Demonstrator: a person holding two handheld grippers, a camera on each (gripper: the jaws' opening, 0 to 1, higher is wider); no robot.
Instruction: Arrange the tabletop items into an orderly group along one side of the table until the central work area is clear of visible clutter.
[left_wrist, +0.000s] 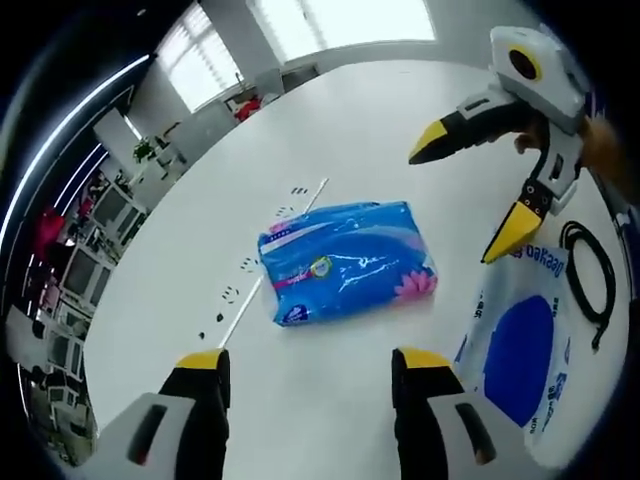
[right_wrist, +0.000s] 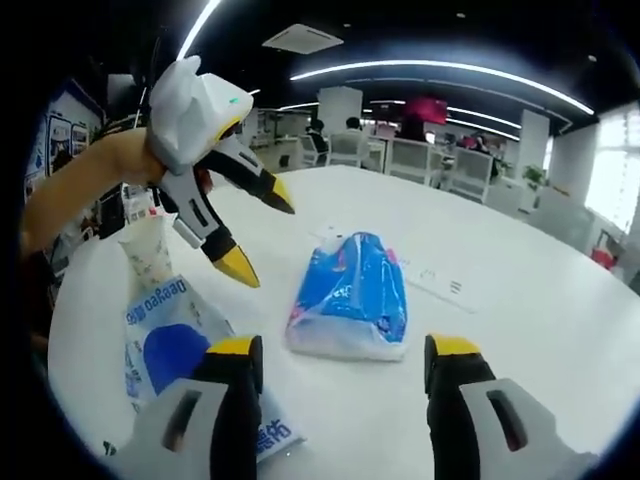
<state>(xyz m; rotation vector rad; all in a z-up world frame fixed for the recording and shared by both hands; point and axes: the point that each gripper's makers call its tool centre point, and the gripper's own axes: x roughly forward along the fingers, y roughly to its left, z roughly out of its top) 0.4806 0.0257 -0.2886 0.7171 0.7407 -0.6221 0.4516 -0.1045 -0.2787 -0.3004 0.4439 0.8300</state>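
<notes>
Left gripper view: the left gripper (left_wrist: 312, 365) rises from the bottom edge, jaws wide apart and holding nothing, just short of one blue tissue pack (left_wrist: 345, 260) lying flat on the white table (left_wrist: 370, 120). Right of the pack lies one white bag with a blue disc (left_wrist: 520, 355), cut off by the rim; its print is hard to read. Beyond it a black cable (left_wrist: 590, 275) loops, partly cropped. Above the bag, the right gripper (left_wrist: 460, 205) hovers, spread wide and empty.
</notes>
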